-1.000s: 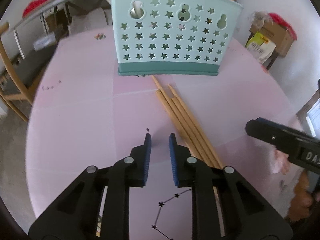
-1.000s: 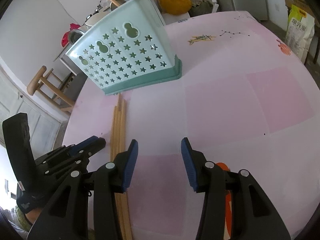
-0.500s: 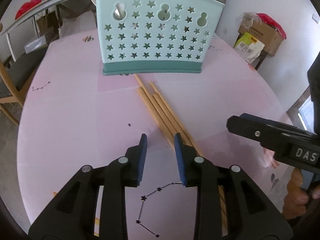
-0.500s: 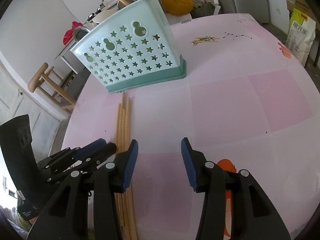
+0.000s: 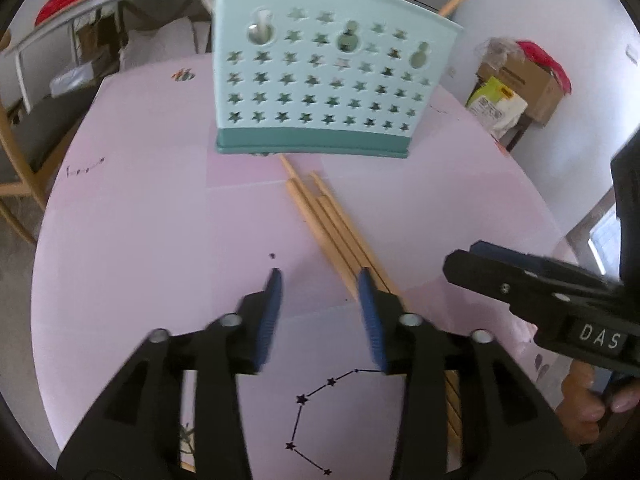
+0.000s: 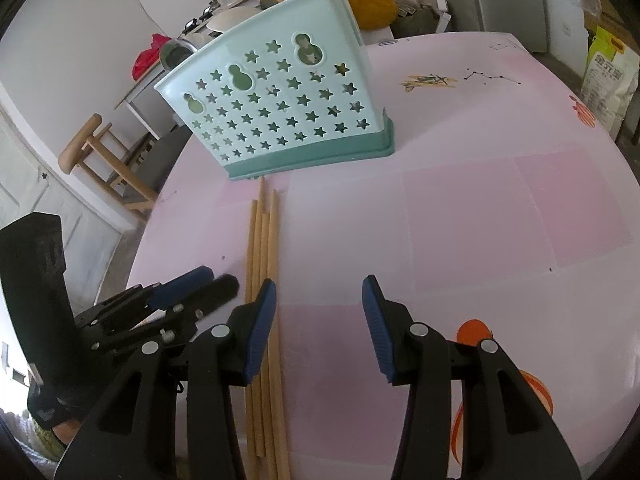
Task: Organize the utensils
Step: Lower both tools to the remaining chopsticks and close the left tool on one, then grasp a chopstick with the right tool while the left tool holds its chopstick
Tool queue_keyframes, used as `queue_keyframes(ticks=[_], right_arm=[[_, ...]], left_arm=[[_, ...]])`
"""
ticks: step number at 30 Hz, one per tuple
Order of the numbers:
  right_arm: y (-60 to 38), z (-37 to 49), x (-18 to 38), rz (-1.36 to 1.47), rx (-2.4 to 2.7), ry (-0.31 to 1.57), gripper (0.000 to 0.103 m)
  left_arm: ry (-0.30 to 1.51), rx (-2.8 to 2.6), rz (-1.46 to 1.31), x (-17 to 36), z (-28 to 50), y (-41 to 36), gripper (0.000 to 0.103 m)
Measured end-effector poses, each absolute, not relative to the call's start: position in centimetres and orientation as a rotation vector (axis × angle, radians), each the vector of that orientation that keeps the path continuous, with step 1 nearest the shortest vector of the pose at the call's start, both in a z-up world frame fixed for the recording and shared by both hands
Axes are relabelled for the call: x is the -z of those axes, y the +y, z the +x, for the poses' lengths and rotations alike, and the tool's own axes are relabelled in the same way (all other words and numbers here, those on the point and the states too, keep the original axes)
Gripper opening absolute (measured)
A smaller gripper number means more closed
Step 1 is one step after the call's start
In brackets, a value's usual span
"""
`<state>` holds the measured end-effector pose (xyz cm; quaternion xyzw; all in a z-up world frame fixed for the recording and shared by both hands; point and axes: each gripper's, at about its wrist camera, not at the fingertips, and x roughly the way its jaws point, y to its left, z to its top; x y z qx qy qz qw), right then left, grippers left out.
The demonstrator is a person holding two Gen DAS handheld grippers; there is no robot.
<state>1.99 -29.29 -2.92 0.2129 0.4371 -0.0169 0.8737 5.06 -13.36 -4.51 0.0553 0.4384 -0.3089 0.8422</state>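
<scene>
The left gripper [image 5: 318,280] hangs low over the pink table [image 5: 160,200] with its blue-padded jaws spread apart and nothing between them; its right pad sits just at the near edge of a bundle of wooden chopsticks [image 5: 336,228], while its left pad is over bare tabletop. The right gripper [image 6: 319,290] is likewise spread wide and empty above the table [image 6: 460,220], its left pad just beside the same chopsticks [image 6: 262,240], which pass under that finger toward the camera. In the right wrist view the left gripper [image 6: 218,280] shows at the lower left, its tips close against the other side of the bundle. The chopsticks lie flat on the table, side by side and touching, their long axis running from near the grippers straight away toward the utensil basket [image 5: 320,80]; their far tips reach up to the foot of the basket [image 6: 280,108], one stick ending right at its dark green base. The basket is pale mint with star-shaped cutouts, stands upright on the table, and has a few wooden handles sticking up out of its top. A wooden chair [image 6: 100,160] stands beyond the table's left edge.
</scene>
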Motion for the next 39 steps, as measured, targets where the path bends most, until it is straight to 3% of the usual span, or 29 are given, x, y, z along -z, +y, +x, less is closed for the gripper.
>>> queue_keyframes(ticks=[8, 14, 22, 28, 39], right_arm=[[-29.3, 1.7, 3.1, 0.444, 0.042, 0.921, 0.044], [-29.1, 1.9, 3.1, 0.431, 0.038, 0.923, 0.044], [-27.8, 2.3, 2.8, 0.356, 0.003, 0.927, 0.043], [-26.5, 2.8, 3.3, 0.303, -0.039, 0.957, 0.036], [-24.4, 3.7, 3.7, 0.182, -0.030, 0.981, 0.014]], left_arm=[[0.869, 0.636, 0.229, 4.9, 3.6, -14.5, 0.044], [0.855, 0.605, 0.279, 5.1, 3.8, -13.9, 0.040], [0.883, 0.590, 0.232, 4.8, 5.3, -11.5, 0.012], [0.911, 0.537, 0.177, 4.9, 6.8, -9.2, 0.006], [0.910, 0.522, 0.160, 4.9, 7.1, -8.1, 0.005]])
